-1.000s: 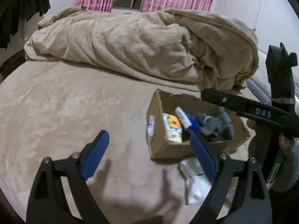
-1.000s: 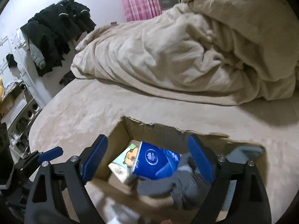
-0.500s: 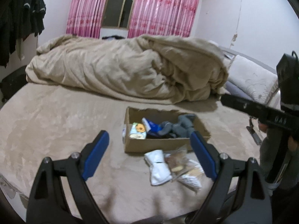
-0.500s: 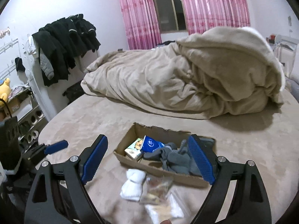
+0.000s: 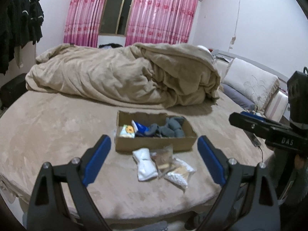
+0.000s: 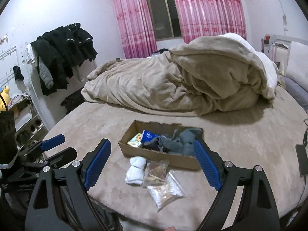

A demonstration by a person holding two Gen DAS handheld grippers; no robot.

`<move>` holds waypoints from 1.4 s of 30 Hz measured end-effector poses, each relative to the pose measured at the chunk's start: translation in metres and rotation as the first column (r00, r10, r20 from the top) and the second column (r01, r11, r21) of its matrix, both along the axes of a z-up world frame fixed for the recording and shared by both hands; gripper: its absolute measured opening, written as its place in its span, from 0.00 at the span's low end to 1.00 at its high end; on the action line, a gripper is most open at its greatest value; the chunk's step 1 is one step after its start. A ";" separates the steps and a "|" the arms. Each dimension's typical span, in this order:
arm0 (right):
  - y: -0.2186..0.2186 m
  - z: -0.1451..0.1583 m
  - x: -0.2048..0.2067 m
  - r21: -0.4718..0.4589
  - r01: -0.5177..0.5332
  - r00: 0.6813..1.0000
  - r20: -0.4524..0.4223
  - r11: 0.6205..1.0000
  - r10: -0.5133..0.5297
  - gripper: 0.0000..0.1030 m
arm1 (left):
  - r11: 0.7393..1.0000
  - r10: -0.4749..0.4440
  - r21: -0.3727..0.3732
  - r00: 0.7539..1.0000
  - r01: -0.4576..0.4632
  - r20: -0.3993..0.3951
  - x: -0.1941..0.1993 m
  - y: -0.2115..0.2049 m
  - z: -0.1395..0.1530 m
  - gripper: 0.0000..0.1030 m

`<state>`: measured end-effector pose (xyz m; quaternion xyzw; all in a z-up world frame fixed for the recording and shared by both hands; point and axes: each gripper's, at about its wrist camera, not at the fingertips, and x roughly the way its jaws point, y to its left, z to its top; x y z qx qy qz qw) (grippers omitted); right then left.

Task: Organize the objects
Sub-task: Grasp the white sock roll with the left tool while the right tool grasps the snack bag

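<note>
A shallow cardboard box sits on the bed and holds grey socks, a blue packet and a small carton. In front of the box lie a white sock roll and clear plastic bags. My left gripper is open and empty, held back above the bed's near edge. My right gripper is open and empty, also back from the items. Each gripper shows in the other's view, the right one and the left one.
A heaped beige duvet fills the far side of the bed. Pillows lie at the right. Dark clothes hang on the left wall. A black charger and cable lie at the bed's right edge.
Both grippers have pulled back and up from the box, so the whole bed and room now show. Both stay open. The sock roll and bags have come into view before the box.
</note>
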<state>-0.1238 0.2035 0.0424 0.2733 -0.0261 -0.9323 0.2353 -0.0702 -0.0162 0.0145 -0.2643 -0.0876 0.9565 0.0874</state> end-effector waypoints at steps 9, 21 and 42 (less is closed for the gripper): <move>-0.003 -0.048 -0.003 0.046 -0.003 0.997 0.079 0.999 0.000 0.87 | 1.000 -0.014 -0.005 0.996 0.015 0.083 -0.016 0.007 -0.041 0.90; -0.018 -0.111 -0.040 0.091 -0.055 0.983 0.182 0.994 0.037 0.87 | 0.999 -0.018 -0.024 0.981 0.023 0.193 -0.061 0.012 -0.108 0.89; -0.068 -0.182 -0.103 0.142 -0.236 0.932 0.312 0.961 0.183 0.55 | 0.999 -0.038 -0.018 0.962 0.045 0.272 -0.117 0.005 -0.169 0.89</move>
